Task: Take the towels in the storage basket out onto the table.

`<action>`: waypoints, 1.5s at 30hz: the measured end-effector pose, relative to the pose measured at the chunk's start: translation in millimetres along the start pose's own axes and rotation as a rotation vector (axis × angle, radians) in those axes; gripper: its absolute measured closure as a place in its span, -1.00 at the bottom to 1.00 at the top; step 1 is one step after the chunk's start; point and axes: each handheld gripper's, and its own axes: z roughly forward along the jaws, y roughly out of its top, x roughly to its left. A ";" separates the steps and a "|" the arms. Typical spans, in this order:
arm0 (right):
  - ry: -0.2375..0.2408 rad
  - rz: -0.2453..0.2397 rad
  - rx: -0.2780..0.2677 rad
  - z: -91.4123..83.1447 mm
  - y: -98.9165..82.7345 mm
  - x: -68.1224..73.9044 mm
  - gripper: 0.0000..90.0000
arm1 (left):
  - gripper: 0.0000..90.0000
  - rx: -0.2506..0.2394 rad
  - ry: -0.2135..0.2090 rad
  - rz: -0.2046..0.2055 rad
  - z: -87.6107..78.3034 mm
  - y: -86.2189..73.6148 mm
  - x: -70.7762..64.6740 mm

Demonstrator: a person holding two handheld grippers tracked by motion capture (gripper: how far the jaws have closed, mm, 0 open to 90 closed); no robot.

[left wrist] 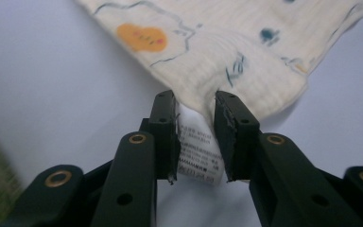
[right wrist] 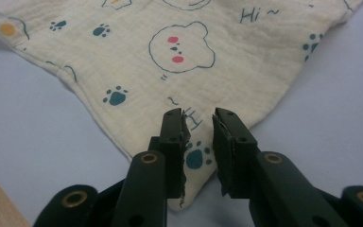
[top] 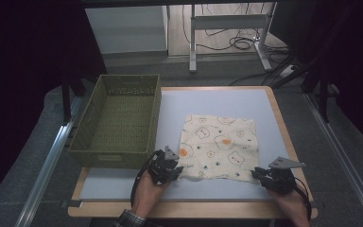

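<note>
Fingers of my left gripper (top: pixel 172 171) stand slightly parted around the white care label at the cream printed muslin cloth (top: pixel 220 146)'s seven-o'clock corner; those of my right gripper (top: pixel 261 175) straddle its five-o'clock corner, also unclamped. It lies flat on the pale blue worktop (top: pixel 208 101), a green woven basket (top: pixel 118 120) at nine o'clock.

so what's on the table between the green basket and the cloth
Nothing: in the high view a bare strip of pale table separates the green basket from the cloth. Only the left tool sits near that gap, at the cloth's near corner.

Basket (top: pixel 118 120) left of cloth (top: pixel 220 146), on table (top: pixel 217 97)
</note>
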 end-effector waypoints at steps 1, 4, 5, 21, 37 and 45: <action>0.000 0.001 0.000 -1.0 0.2 0.1 0.59 | 0.49 -0.005 0.007 -0.003 -2.7 -2.4 -0.2; -0.003 0.002 -0.009 -7.5 0.5 0.0 0.54 | 0.30 -0.028 0.024 0.012 -10.2 -5.8 -4.7; -0.003 0.003 -0.013 -10.7 0.5 -0.3 0.53 | 0.26 -0.033 0.028 0.016 -11.6 -6.1 -5.8; -0.010 -0.049 0.027 -12.0 -12.0 9.9 0.73 | 0.47 -0.095 -0.035 0.018 17.0 -25.7 -10.0; 0.021 -0.030 0.041 -47.5 -29.0 14.7 0.93 | 0.87 -0.143 -0.138 0.010 -6.1 -46.0 -29.6; 0.018 -0.030 0.040 -55.3 -35.0 18.0 0.88 | 0.50 -0.195 -0.099 -0.029 -11.4 -47.8 -25.1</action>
